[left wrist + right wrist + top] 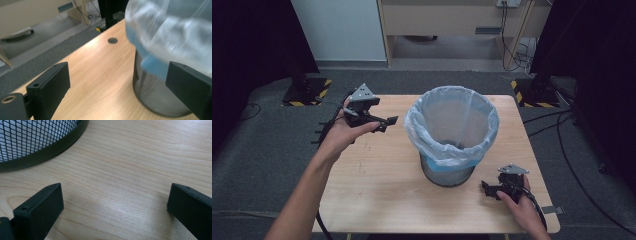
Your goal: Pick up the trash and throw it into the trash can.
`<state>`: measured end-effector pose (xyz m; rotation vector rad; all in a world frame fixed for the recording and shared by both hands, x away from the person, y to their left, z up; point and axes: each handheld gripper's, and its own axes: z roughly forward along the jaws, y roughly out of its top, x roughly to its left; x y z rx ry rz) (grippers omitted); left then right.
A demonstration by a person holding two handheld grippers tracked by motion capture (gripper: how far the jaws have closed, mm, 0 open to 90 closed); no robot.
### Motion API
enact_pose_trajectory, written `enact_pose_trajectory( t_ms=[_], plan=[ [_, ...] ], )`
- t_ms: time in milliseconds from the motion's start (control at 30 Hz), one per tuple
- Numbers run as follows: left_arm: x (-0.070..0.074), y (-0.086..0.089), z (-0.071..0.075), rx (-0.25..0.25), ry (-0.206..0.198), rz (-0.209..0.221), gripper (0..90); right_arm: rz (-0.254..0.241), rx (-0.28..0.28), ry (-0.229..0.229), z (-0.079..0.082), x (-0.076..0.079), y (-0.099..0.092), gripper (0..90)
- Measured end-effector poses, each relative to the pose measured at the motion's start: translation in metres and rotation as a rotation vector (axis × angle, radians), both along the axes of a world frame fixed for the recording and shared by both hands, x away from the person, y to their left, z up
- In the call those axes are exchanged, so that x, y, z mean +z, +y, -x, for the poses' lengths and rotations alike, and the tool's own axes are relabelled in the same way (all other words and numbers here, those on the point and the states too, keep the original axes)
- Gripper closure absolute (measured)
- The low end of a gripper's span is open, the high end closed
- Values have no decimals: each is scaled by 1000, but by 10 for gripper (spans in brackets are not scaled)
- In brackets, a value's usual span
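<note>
High view: lined mesh bin (452, 135) between left gripper (384, 121) and right gripper (488, 188), both jaws wide

Lined mesh bin (451, 137) blocking table (377, 185) centre, bare wood either side

The black two-jaw left gripper (382, 121) carried a grey three-cornered plate (362, 93) on top, as did the black two-jaw right gripper (488, 188). A black cable (538, 207) trailed from the right one. Each gripper view showed 2 flat, block-shaped black jaws with small round screw holes. Both forearms were bare, without sleeves.
</note>
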<state>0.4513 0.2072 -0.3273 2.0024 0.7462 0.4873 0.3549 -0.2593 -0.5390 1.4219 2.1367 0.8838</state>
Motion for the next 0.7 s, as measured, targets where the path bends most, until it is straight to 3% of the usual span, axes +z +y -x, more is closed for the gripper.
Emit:
enact_pose_trajectory(
  t_ms=[33, 167, 200, 400, 433, 700],
  plan=[
    [-13, 2, -1, 8, 18, -13, 45, 0, 0, 0, 0, 0, 0, 6],
    [-35, 4, -1, 14, 49, -18, 45, 0, 0, 0, 0, 0, 0, 6],
    [-35, 4, -1, 14, 49, -18, 46, 0, 0, 0, 0, 0, 0, 6],
    [-80, 2, 2, 21, 106, -45, 46, 0, 0, 0, 0, 0, 0, 6],
    [-80, 2, 2, 21, 106, -45, 46, 0, 0, 0, 0, 0, 0, 6],
    [-121, 6, 1, 65, 168, -82, 45, 0, 0, 0, 0, 0, 0, 5]
  ],
)
